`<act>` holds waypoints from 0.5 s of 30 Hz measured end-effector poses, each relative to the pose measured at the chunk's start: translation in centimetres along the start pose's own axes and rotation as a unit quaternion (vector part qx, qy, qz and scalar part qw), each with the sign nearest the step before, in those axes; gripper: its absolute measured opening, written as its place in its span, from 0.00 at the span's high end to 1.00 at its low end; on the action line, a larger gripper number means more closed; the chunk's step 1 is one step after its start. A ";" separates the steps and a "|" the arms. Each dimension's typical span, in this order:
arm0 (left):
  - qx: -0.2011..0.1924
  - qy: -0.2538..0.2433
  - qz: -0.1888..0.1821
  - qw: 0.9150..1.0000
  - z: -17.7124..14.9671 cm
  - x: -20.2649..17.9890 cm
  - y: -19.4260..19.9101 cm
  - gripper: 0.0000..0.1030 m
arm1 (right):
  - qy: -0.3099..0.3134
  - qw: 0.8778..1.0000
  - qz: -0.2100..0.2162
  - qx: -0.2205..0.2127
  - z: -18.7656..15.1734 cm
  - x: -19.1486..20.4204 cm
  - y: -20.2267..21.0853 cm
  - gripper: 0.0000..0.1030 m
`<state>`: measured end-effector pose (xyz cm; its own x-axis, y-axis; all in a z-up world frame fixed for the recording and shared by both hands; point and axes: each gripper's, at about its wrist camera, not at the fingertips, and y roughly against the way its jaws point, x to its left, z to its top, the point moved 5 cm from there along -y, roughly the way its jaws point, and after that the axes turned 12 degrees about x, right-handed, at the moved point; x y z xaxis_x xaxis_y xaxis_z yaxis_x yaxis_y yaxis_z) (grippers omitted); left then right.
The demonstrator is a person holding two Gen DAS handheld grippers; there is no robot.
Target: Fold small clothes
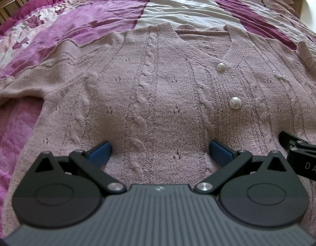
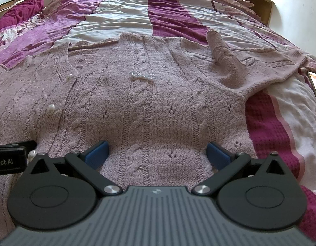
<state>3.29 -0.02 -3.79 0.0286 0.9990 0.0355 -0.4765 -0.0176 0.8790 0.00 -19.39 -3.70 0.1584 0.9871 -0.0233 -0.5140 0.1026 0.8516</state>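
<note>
The left gripper (image 1: pixel 160 151) is spread wide, its blue pads (image 1: pixel 99 150) pressed down on the knit at either side of a cable column, nothing pinched between them. The right gripper (image 2: pixel 156 151) stands just as wide over the garment's other half. Each camera catches only a cut-off black piece of the other tool at its frame edge.

The pink cardigan (image 1: pixel 158 86) lies flat, front up, on the striped bedspread (image 1: pixel 178 4), neckline at the far side; its hem is hidden under the gripper bodies. The left view shows the pearl buttons (image 1: pixel 235 103) plainly; the right view alone shows the right sleeve (image 2: pixel 225 61) bunched upward, and a towel (image 2: pixel 280 112) lying right of the cardigan.
</note>
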 end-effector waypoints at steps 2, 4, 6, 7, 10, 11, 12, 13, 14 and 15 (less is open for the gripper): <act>0.000 0.000 0.000 1.000 0.0 0.0 0.0 0.00 | 0.000 1.000 0.000 0.000 0.0 0.0 0.0 0.00; 0.000 0.000 0.000 1.000 0.0 0.0 0.0 0.00 | 0.000 1.000 0.000 -0.001 -0.1 0.0 0.0 0.00; 0.000 0.000 0.000 1.000 0.0 0.0 0.0 0.00 | 0.000 1.000 0.000 -0.001 -0.1 -0.1 0.0 0.00; 0.000 0.000 0.000 1.000 0.0 0.0 0.0 0.00 | 0.000 1.000 0.000 -0.002 -0.1 -0.1 -0.1 0.00; 0.000 0.000 0.000 1.000 -0.1 0.0 -0.1 0.00 | 0.001 1.000 0.000 -0.005 -0.1 -0.2 0.1 0.00; 0.000 0.000 0.000 1.000 -0.1 0.0 -0.1 0.00 | 0.001 1.000 -0.001 -0.005 -0.2 -0.2 0.1 0.00; 0.000 0.000 0.000 1.000 -0.1 0.0 -0.1 0.00 | 0.001 1.000 0.000 -0.004 -0.1 -0.1 0.1 0.00; 0.000 0.000 0.000 1.000 -0.1 0.0 -0.1 0.00 | 0.000 1.000 0.000 -0.005 -0.2 -0.1 0.1 0.00; 0.000 0.000 0.000 1.000 -0.1 0.0 -0.1 0.00 | 0.001 1.000 0.000 -0.006 -0.2 -0.1 0.1 0.00; 0.001 -0.001 0.000 1.000 -0.1 0.0 -0.1 0.00 | 0.001 1.000 0.000 -0.005 -0.2 -0.1 0.1 0.00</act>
<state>3.25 0.03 -3.92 0.0301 0.9989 0.0358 -0.4752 -0.0172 0.8797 -0.25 -19.40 -3.72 0.1565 0.9874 -0.0253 -0.5226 0.1045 0.8462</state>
